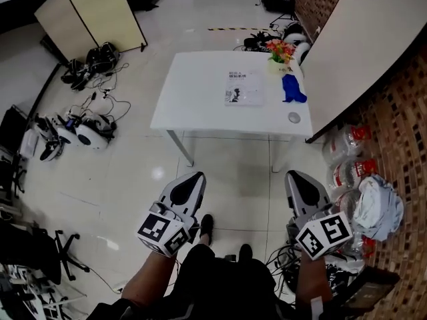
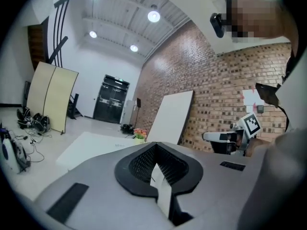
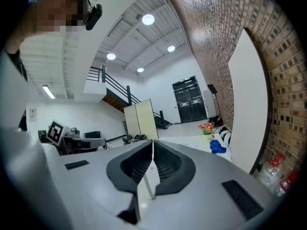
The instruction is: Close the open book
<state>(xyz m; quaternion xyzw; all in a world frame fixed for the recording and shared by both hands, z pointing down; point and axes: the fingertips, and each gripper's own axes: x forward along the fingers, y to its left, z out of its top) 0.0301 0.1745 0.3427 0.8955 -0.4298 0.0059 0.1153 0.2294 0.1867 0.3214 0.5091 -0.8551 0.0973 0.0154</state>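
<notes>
Left gripper (image 1: 192, 177) and right gripper (image 1: 297, 176) both have jaws together on nothing, well apart from the worktop (image 1: 193, 105) where the book (image 1: 242, 88) lies flat, too small to tell open or shut, so closing it seems all left.

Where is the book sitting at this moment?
In the head view, the book lies on the white table, right of centre, just left of the blue cloth and near the flowers.
</notes>
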